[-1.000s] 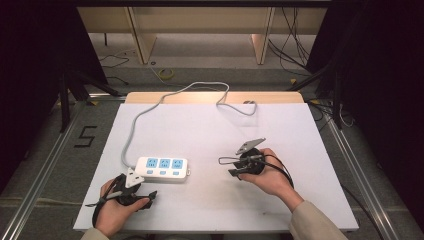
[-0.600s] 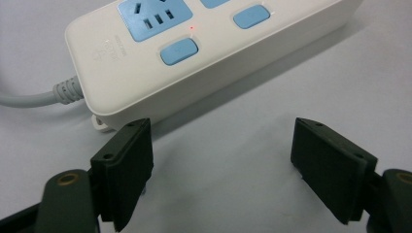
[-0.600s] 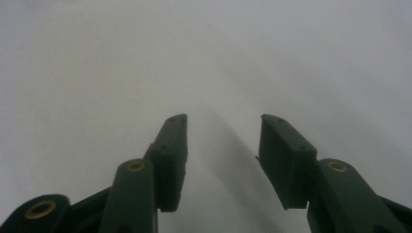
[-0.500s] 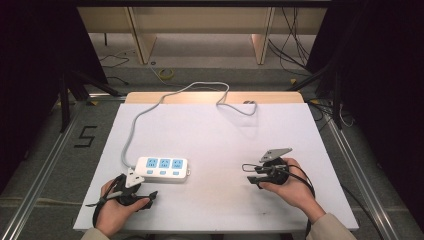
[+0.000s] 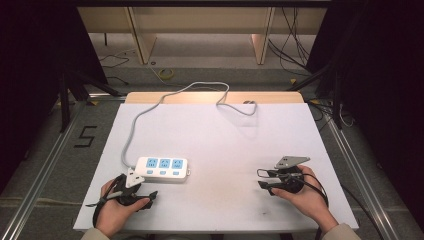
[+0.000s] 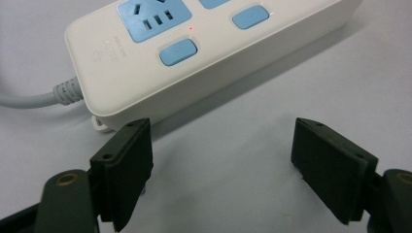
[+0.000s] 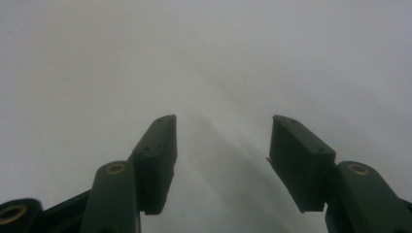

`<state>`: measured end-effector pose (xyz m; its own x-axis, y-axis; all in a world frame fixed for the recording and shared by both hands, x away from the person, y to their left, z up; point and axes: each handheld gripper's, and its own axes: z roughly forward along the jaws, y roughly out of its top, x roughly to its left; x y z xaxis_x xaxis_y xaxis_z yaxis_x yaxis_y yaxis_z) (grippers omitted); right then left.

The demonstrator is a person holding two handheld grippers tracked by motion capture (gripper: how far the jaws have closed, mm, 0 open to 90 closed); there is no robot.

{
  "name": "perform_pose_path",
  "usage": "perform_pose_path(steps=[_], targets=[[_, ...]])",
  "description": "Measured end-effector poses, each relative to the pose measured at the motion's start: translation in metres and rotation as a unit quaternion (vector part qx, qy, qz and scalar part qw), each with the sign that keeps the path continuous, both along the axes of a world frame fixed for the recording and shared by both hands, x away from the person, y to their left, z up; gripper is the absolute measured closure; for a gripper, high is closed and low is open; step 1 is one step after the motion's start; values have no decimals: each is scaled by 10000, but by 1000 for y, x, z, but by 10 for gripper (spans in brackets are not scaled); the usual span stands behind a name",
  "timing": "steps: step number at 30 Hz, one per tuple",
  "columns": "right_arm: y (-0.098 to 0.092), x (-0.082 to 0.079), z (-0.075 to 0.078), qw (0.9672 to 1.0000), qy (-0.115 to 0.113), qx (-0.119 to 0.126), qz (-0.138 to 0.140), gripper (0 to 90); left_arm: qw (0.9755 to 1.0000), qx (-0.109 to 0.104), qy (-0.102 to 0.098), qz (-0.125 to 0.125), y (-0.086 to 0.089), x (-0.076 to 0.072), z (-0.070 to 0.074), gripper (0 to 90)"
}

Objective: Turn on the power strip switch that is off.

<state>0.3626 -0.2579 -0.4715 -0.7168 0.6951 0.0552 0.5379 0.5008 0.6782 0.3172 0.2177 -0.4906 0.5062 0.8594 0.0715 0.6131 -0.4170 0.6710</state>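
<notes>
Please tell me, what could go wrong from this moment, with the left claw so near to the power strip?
The left claw stands open right beside the power strip, whose small red light suggests it is powered; a slip might press a blue switch. Pushing the strip could also tug its grey cable. The right claw, open and empty, looks harmless.

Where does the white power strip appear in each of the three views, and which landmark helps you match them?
High view: power strip lies left of centre, just beyond the left gripper.
Left gripper view: power strip across the top, beyond the open jaws.
Right gripper view: not in it.
Shared landmark: the strip's grey cable at its end.
</notes>
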Motion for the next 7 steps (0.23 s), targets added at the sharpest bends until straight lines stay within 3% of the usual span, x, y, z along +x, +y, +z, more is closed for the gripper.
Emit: perform_pose_path(steps=[7], targets=[[0, 0, -1, 10000, -38, 1, -43, 426, 10000, 8, 5, -18, 0, 0, 0, 228]])
